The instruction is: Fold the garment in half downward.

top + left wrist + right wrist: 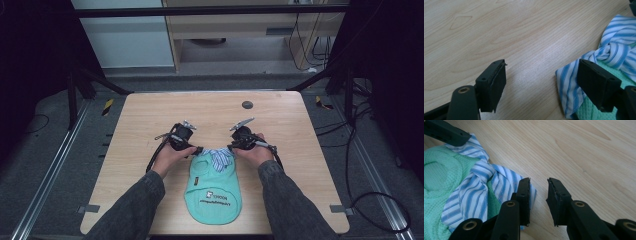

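A small teal garment [212, 192] with a white printed label lies flat on the wooden table [150, 120], near its front edge. Its blue-and-white striped collar [218, 157], knotted like a tie, sits at the far end. My left gripper [198, 149] is at the collar's left corner. It is open wide, with one jaw over the striped cloth [616, 47] and the other over bare wood. My right gripper [230, 147] is at the collar's right corner, open by a narrow gap. The striped edge [479, 172] lies behind its left jaw, beside the teal knit [439, 177].
A dark round disc [247, 105] is set into the table near the far edge. Grey tape tabs [87, 208] mark the front corners. Bare wood spreads left, right and beyond the garment. Cables [370, 200] lie on the floor to the right.
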The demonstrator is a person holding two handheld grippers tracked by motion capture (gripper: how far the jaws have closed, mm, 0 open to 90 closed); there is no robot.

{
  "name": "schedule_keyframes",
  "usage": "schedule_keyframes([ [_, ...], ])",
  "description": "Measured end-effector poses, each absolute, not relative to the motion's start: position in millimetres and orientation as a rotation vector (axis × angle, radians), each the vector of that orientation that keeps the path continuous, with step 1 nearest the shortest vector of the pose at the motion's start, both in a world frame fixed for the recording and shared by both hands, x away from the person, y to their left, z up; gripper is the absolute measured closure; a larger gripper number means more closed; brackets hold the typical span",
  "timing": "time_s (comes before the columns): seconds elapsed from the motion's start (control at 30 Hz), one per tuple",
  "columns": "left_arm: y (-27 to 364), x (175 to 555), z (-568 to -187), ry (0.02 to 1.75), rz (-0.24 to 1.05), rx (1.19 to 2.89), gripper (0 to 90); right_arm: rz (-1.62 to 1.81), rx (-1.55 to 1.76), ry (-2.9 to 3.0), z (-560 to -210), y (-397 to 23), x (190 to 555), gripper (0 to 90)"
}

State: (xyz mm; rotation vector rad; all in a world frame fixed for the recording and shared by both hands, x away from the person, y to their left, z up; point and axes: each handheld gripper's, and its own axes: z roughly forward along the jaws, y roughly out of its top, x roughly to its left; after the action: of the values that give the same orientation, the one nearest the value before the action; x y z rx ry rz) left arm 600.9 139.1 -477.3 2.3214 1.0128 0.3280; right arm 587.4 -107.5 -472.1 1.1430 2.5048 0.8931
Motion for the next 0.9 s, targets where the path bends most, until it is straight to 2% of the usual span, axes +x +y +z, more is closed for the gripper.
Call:
schedule_keyframes([
  [0.37, 139, 602, -486, 1.026, 0.286, 2.324, 26.8, 0.874, 1.154, 2.555, -479, -98, 586, 62.2],
  [0.47, 138, 600, -485, 1.006, 0.284, 2.330, 31.4, 0.856, 1.153, 2.566, -481, -97, 586, 61.1],
  [0.5, 137, 600, -485, 0.997, 0.275, 2.333, 37.0, 0.849, 1.157, 2.573, -482, -96, 586, 60.1],
  [0.57, 136, 598, -484, 0.974, 0.262, 2.339, 40.0, 0.851, 1.166, 2.575, -483, -95, 586, 60.0],
  [0.63, 135, 596, -483, 0.953, 0.250, 2.340, 49.1, 0.849, 1.156, 2.579, -483, -95, 585, 61.8],
  [0.67, 135, 595, -483, 0.947, 0.244, 2.339, 53.7, 0.852, 1.164, 2.585, -483, -95, 584, 64.1],
  [0.7, 134, 593, -483, 0.935, 0.240, 2.339, 62.5, 0.857, 1.152, 2.599, -483, -95, 583, 69.1],
  [0.73, 133, 592, -483, 0.916, 0.228, 2.342, 62.5, 0.857, 1.152, 2.599, -483, -95, 583, 69.1],
  [0.77, 133, 591, -483, 0.904, 0.218, 2.344, 72.2, 0.860, 1.144, 2.613, -482, -94, 582, 75.2],
  [0.8, 132, 590, -484, 0.898, 0.205, 2.341, 72.2, 0.860, 1.144, 2.613, -482, -94, 582, 75.2],
  [0.9, 131, 587, -483, 0.882, 0.193, 2.347, 81.8, 0.861, 1.106, 2.640, -482, -93, 581, 82.8],
])
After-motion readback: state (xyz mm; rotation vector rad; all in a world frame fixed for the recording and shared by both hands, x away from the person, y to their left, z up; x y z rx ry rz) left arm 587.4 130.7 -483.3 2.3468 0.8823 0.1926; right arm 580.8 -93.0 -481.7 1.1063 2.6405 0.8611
